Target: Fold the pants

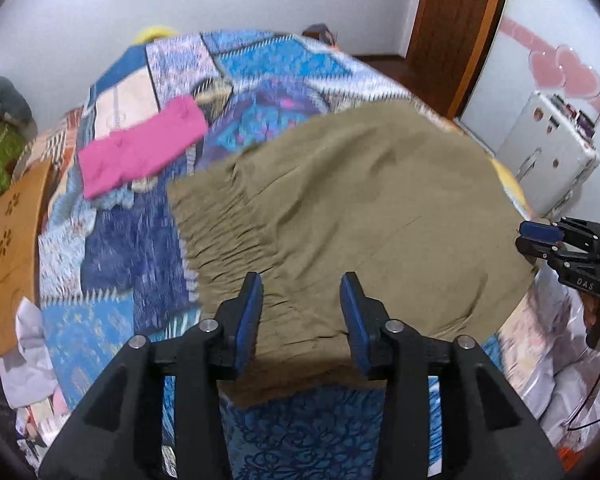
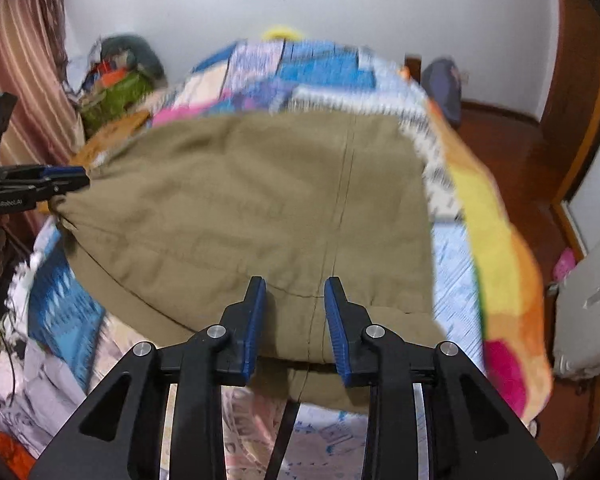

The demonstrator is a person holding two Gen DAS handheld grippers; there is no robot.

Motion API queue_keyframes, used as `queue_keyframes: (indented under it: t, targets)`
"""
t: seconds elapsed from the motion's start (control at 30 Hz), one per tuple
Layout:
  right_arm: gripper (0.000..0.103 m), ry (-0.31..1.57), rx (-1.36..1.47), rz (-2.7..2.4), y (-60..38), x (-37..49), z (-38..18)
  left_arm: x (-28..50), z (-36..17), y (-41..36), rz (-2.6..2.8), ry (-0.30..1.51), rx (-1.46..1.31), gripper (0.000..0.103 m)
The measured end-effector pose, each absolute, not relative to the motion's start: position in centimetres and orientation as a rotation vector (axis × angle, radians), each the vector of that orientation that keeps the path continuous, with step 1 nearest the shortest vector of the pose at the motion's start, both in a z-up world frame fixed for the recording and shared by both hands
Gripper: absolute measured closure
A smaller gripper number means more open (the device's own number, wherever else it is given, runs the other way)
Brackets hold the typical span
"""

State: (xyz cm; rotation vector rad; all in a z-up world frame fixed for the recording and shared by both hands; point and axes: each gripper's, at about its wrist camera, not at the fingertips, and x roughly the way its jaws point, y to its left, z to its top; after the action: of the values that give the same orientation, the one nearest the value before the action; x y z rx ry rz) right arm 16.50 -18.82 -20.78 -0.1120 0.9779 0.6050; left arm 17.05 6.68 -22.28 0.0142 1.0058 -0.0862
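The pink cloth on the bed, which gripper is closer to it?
Left. The left gripper is over the pants' gathered waistband end, where the pink cloth lies beside them; the right gripper is over their far end.

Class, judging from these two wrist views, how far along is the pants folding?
Done: the olive pants lie doubled on the patterned bedspread. In hand: nothing; the left tool and right tool stand open over its near edge. Left: probably another fold, though that's a guess.
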Motion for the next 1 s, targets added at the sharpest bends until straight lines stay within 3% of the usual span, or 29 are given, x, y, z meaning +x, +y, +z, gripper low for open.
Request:
queue_keyframes:
  t: [0.07,0.4,0.53,0.67,0.77,1.0]
  targets:
    - [0.076,0.987,-0.112,0.603,-19.6,16.1,-21.5,16.2,-23.1,7.3,-0.066,1.001,0.011,0.045]
    - [0.073,0.927,-0.134,0.588,-21.1,14.2,-17.9,13.6,-18.5,6.3,-0.114,0.918,0.045,0.043]
    - [0.073,0.912,-0.091,0.635,-20.5,13.5,-16.7,12.7,-18.0,3.7,-0.151,0.902,0.096,0.033]
    - [0.070,0.879,-0.110,0.681,-19.0,12.4,-16.2,12.4,-19.3,1.1,-0.195,0.912,0.162,0.033]
    - [0.058,0.851,-0.130,0.700,-18.1,11.9,-16.2,12.6,-20.9,-0.9,-0.237,0.935,0.226,0.033]
    - [0.058,0.850,-0.152,0.741,-16.2,11.8,-17.4,14.2,-23.2,-3.2,-0.243,0.957,0.340,0.035]
